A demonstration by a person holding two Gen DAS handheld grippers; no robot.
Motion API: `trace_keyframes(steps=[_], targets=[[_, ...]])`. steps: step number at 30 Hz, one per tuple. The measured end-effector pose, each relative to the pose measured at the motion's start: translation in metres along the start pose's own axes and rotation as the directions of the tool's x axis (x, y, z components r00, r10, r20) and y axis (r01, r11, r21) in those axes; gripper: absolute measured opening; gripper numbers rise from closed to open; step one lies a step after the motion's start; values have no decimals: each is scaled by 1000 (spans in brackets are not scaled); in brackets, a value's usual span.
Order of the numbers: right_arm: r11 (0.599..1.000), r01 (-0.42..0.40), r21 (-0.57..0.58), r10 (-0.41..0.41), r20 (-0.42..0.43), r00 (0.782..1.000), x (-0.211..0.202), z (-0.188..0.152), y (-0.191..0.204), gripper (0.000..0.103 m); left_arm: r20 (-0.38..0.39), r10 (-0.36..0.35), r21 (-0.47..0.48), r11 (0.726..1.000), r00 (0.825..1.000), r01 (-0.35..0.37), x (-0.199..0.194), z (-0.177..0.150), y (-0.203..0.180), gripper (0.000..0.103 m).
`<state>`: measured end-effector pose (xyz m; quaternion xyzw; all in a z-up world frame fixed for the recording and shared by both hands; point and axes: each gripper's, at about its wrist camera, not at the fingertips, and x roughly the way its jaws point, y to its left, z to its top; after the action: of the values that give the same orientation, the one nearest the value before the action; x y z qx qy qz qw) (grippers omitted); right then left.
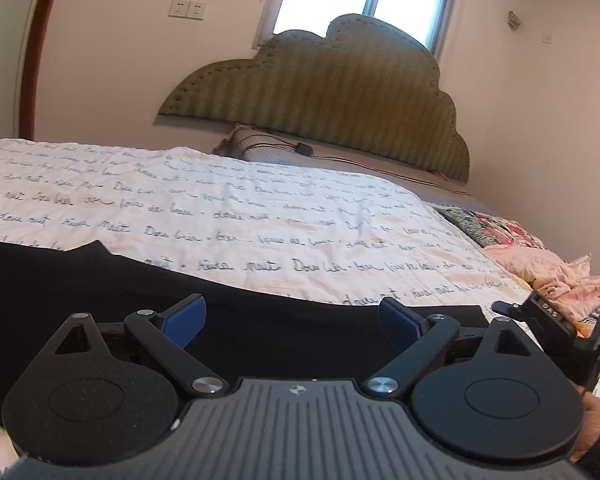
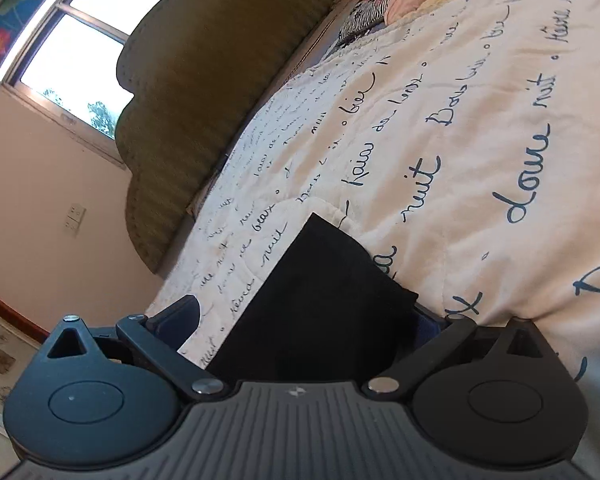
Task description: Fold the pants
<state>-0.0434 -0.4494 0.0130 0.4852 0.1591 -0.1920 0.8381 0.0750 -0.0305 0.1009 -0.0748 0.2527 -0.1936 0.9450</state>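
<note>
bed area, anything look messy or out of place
Mostly tidy: the black pants lie flat on the script-print quilt. The one untidy spot is a crumpled pink and floral heap of bedding at the quilt's far side.

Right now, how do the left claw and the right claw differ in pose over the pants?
The left claw sits level, with black pants spread across under both fingers. The right claw is rolled sideways, and a pants corner lies between its fingers, covering the right pad. Both are open, with blue pads, over the quilt.
</note>
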Motion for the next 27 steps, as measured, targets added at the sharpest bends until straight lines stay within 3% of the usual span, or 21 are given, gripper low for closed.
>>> trace_keyframes(steps=[3, 6, 7, 8, 9, 10, 15, 17, 19, 20, 23, 24, 27], targets=[[998, -56, 27, 51, 148, 988, -12, -12, -10, 103, -2, -22, 30, 999, 1000, 22, 5, 1, -9, 95], [997, -78, 24, 74, 128, 989, -13, -7, -15, 98, -5, -36, 56, 998, 999, 36, 11, 2, -17, 95], [994, -99, 52, 92, 124, 988, -12, -6, -21, 58, -6, -41, 59, 997, 999, 42, 13, 3, -19, 95], [986, -122, 116, 113, 79, 990, -6, -4, -33, 10, -8, -47, 63, 997, 999, 48, 16, 3, -21, 95], [963, -143, 229, 136, 46, 990, 2, -4, -51, 10, -13, -52, 66, 996, 999, 53, 20, 3, -24, 95], [938, -192, 290, 180, 67, 981, 2, -4, -63, 10, -17, -58, 70, 996, 998, 59, 24, 4, -27, 95], [969, -164, 188, 151, 79, 985, -4, -5, -50, 10, -36, -131, 85, 987, 991, 134, 52, 21, -53, 95], [980, -150, 133, 139, 87, 986, -7, -7, -42, 10, -62, -199, 52, 978, 978, 202, 71, 39, -69, 95], [992, -121, 40, 117, 89, 989, -11, -9, -28, 10, -128, -291, -20, 957, 948, 291, 98, 60, -91, 95], [994, -104, -16, 105, 90, 990, -12, -11, -20, 10, -179, -342, -62, 940, 923, 336, 115, 70, -104, 95], [977, -55, -204, 76, 96, 992, -17, -21, 11, 10, -373, -431, -147, 902, 822, 406, 171, 85, -153, 95], [966, -43, -254, 70, 99, 993, -19, -24, 19, 10, -446, -422, -138, 904, 790, 405, 189, 84, -170, 93], [936, -22, -351, 63, 106, 992, -22, -33, 32, 10, -575, -317, -6, 923, 754, 384, 229, 67, -217, 87]])
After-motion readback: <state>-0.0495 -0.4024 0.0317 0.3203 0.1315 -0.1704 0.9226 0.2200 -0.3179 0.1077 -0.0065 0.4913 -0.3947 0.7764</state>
